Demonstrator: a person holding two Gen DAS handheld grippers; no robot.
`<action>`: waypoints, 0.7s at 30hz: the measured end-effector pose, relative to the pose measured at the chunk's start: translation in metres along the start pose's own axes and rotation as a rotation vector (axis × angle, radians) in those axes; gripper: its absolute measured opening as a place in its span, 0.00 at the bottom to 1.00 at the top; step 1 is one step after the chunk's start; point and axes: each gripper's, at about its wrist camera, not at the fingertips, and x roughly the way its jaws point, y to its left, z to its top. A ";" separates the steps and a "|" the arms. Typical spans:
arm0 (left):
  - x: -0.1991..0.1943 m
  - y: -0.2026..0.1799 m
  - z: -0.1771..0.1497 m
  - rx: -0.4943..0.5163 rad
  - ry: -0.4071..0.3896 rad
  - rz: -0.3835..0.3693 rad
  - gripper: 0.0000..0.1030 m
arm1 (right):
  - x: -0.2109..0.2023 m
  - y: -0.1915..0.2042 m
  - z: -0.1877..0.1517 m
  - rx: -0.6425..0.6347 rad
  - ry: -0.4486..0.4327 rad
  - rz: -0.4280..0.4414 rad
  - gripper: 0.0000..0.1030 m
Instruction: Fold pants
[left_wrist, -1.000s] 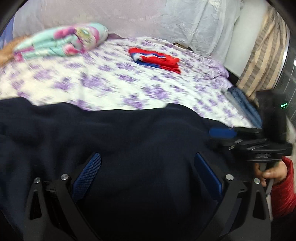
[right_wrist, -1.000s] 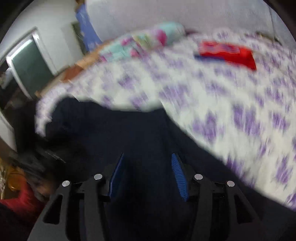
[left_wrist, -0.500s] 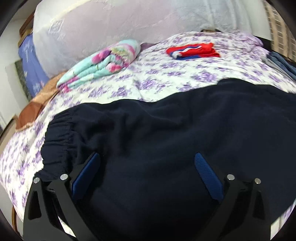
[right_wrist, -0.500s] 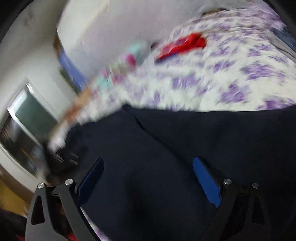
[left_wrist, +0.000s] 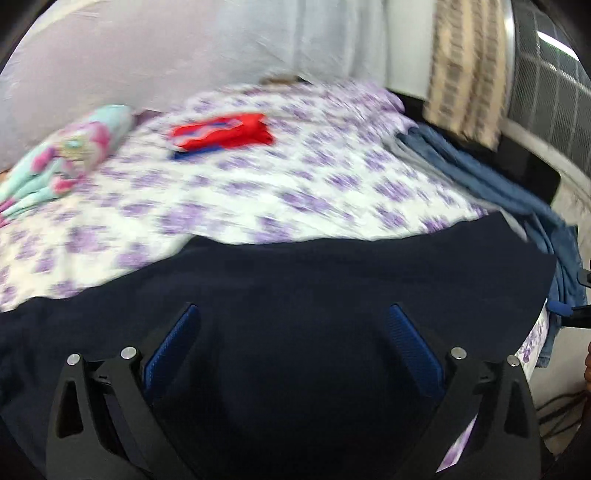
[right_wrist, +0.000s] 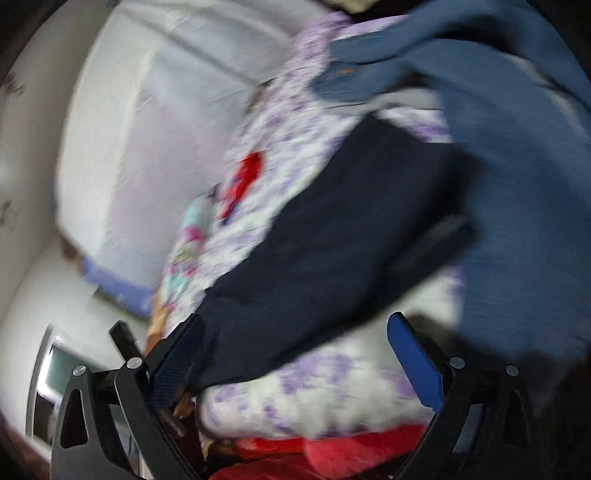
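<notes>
The dark navy pants (left_wrist: 295, 295) lie spread along the near edge of the bed with the purple-flowered sheet (left_wrist: 258, 199). My left gripper (left_wrist: 291, 332) is open just above the pants, holding nothing. In the right wrist view the pants (right_wrist: 332, 229) lie across the bed's corner, seen tilted and blurred. My right gripper (right_wrist: 295, 347) is open and empty, off the edge of the bed (right_wrist: 332, 391) beside the pants. A bit of the right gripper shows at the right edge of the left wrist view (left_wrist: 576, 314).
A folded red and blue garment (left_wrist: 221, 133) and a rolled pink-and-teal blanket (left_wrist: 66, 158) lie farther back on the bed. Blue jeans (left_wrist: 491, 184) hang at the bed's right edge (right_wrist: 517, 184). A striped curtain (left_wrist: 465, 66) and a wall stand behind.
Both views have swung to the right end of the pants. The right gripper has pulled back off the pants to the bed's edge. Both grippers stay open.
</notes>
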 end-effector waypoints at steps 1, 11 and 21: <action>0.019 -0.010 -0.005 0.033 0.048 -0.020 0.96 | 0.000 -0.007 0.000 0.028 -0.006 -0.035 0.96; 0.026 -0.013 -0.018 0.044 0.110 0.014 0.96 | 0.006 -0.048 0.016 0.201 -0.226 0.160 0.97; -0.009 0.025 -0.051 -0.020 0.063 -0.061 0.96 | -0.001 -0.036 0.002 0.013 -0.315 -0.018 0.43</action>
